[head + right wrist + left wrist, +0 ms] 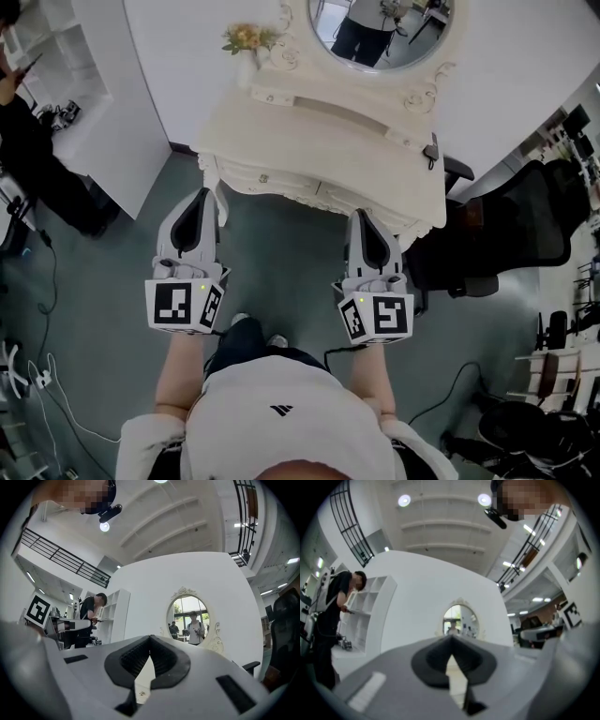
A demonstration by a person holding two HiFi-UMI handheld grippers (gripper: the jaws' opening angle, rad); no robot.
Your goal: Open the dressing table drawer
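left tool (199, 196) shut, near table edge (281, 180)

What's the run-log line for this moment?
phase: pre-grasp | left gripper: jaws shut, empty | right gripper: jaws shut, empty | dressing table drawer: closed, untouched

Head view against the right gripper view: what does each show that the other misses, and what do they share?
Only the head view: the dressing table's drawer fronts, the flowers on top, and the floor.
Only the right gripper view: a ceiling light and the black railing high up.
Both: the oval mirror, the white shelf unit, and the right gripper, jaws together with nothing held.
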